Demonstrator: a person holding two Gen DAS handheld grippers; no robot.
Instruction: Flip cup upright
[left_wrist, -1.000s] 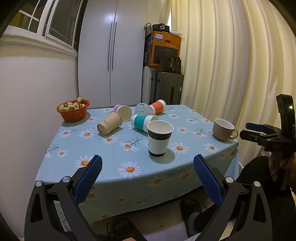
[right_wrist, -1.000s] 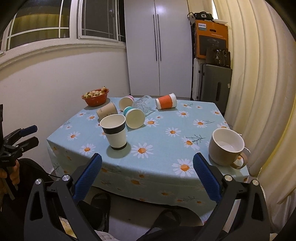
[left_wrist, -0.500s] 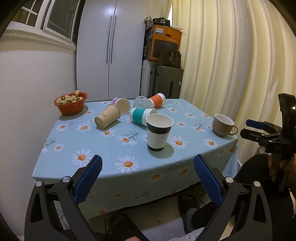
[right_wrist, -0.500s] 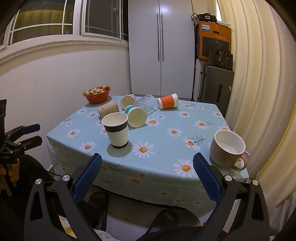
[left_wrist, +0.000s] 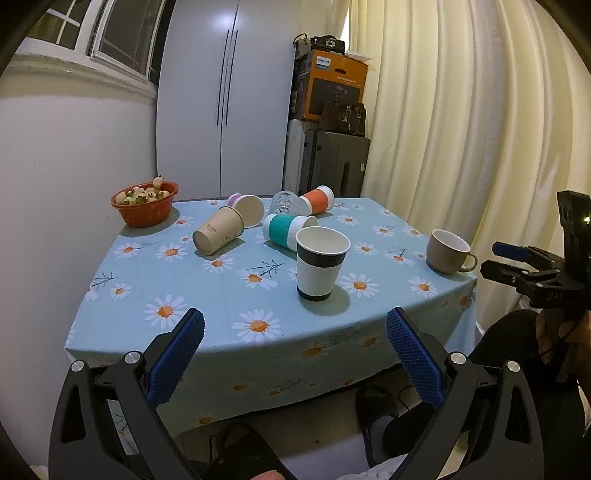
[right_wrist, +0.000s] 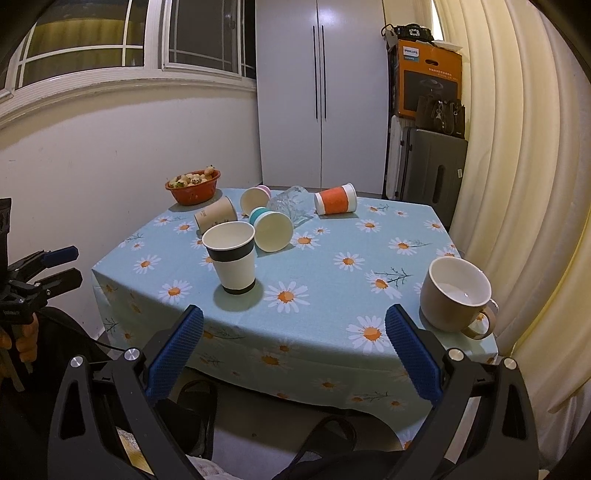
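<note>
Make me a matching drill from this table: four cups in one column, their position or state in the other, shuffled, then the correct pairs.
Column one:
1. black-banded paper cup
2. teal-sleeved cup
3. beige mug
4. orange-sleeved cup

Column two:
A. upright near the table's curtain-side edge, with a handle
B. on its side, farthest back near the clear glass
C. upright, near the front middle of the table
D. on its side, just behind the upright paper cup

Pairs: 1-C, 2-D, 3-A, 4-B

The right gripper (right_wrist: 293, 326) hangs wide apart before the daisy tablecloth (right_wrist: 332, 280). A black-banded paper cup (right_wrist: 232, 258) stands upright; behind it a teal cup (right_wrist: 271, 229) lies tipped. A beige mug (right_wrist: 456, 293) sits right.
</note>
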